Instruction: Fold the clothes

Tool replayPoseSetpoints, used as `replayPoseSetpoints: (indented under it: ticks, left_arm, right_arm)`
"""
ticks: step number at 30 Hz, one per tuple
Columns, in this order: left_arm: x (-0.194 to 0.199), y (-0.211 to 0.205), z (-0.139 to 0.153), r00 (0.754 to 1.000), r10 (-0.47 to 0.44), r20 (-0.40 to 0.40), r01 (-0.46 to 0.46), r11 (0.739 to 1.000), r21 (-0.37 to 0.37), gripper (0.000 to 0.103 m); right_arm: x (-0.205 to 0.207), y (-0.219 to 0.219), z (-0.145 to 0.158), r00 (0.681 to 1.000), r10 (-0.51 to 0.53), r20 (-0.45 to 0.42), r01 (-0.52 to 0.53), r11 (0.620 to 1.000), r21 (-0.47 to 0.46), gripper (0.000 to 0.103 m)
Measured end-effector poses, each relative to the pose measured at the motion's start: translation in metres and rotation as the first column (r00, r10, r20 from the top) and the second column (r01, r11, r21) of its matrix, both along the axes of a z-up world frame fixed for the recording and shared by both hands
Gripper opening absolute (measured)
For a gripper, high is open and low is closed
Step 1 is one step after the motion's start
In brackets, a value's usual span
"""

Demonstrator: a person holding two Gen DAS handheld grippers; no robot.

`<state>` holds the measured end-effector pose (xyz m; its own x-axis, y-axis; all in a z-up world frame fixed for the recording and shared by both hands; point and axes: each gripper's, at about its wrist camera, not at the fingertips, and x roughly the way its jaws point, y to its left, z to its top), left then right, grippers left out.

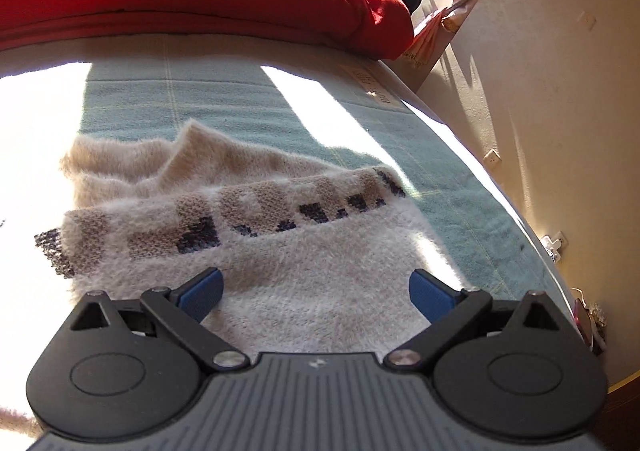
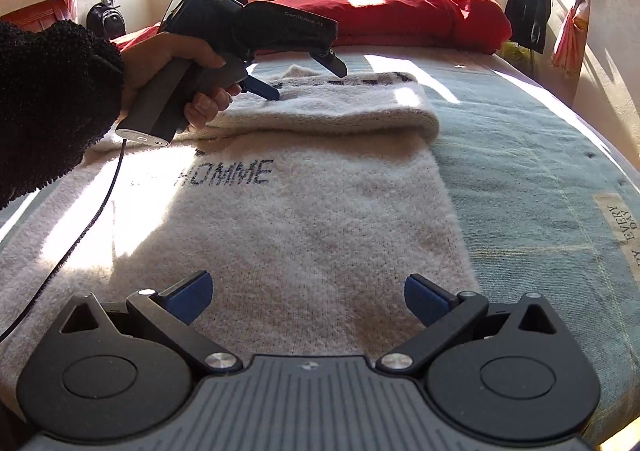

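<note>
Nearest the right wrist camera, the right gripper (image 2: 308,299) hovers over the near half of the cream fuzzy knitted sweater (image 2: 280,219), its blue-padded fingers (image 2: 192,297) spread wide and holding nothing. That sweater lies flat on the pale teal bedspread (image 2: 520,171), printed lettering facing up, with its far part already doubled over into a thick fold (image 2: 340,107).

Farther off, the left gripper (image 2: 294,73), held in a hand (image 2: 168,71) with a dark fleecy sleeve (image 2: 52,99), sits low over that fold. In its own view its fingers (image 1: 202,289) also stand well apart, just above the pile and gripping nothing; whether they touch the knit I cannot tell.

Judging by this, the next fold is being set up. It would go best if each gripper pinched both layers at an edge, lifted together and kept the edges square, since thick fuzzy knit tends to slip and bunch.

Beyond lies a red quilt (image 2: 400,19).
</note>
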<state>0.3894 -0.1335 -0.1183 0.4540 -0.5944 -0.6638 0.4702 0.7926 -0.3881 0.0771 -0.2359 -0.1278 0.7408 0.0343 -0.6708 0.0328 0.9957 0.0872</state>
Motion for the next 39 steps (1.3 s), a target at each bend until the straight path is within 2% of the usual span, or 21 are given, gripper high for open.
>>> replayPoseSetpoints:
  ticks: [4, 7, 10, 16, 21, 27, 33, 39]
  left_arm:
    - [0.007, 0.027, 0.005, 0.997, 0.072, 0.023, -0.073, 0.996, 0.054, 0.099]
    - [0.013, 0.042, -0.008, 0.99, 0.139, -0.014, -0.135, 0.979, 0.154, 0.099]
    - [0.003, 0.05, -0.006, 0.991, 0.136, 0.005, -0.134, 0.973, 0.189, 0.099]
    - [-0.043, 0.05, 0.032, 0.996, 0.045, 0.073, -0.059, 0.978, 0.201, 0.099]
    - [-0.095, 0.054, 0.061, 0.991, -0.023, 0.133, -0.002, 0.983, 0.182, 0.099]
    - [-0.162, 0.071, 0.075, 0.984, -0.007, 0.18, -0.035, 0.972, 0.231, 0.099]
    - [-0.212, 0.095, 0.077, 0.985, 0.079, 0.153, -0.12, 0.952, 0.283, 0.099]
    - [-0.241, 0.113, 0.04, 0.985, 0.167, 0.039, -0.17, 0.928, 0.333, 0.099]
  right_arm:
    - [0.0, 0.001, 0.0, 1.0, -0.002, 0.002, 0.002, 1.0, 0.002, 0.103]
    - [0.0, 0.003, 0.003, 1.0, 0.009, 0.007, -0.009, 1.0, -0.003, 0.103]
    - [-0.001, 0.004, 0.006, 1.0, 0.008, 0.009, -0.008, 1.0, -0.004, 0.103]
    - [-0.004, 0.003, 0.014, 1.0, -0.012, 0.009, 0.012, 1.0, 0.003, 0.103]
    - [-0.012, 0.006, 0.023, 1.0, -0.007, 0.01, 0.007, 1.0, 0.008, 0.103]
    - [-0.02, 0.004, 0.029, 1.0, -0.027, 0.008, 0.027, 0.999, 0.021, 0.103]
    - [-0.02, 0.0, 0.031, 0.999, -0.037, -0.014, 0.038, 0.997, 0.074, 0.103]
    - [-0.025, -0.006, 0.023, 0.997, -0.058, -0.054, 0.066, 0.986, 0.152, 0.103]
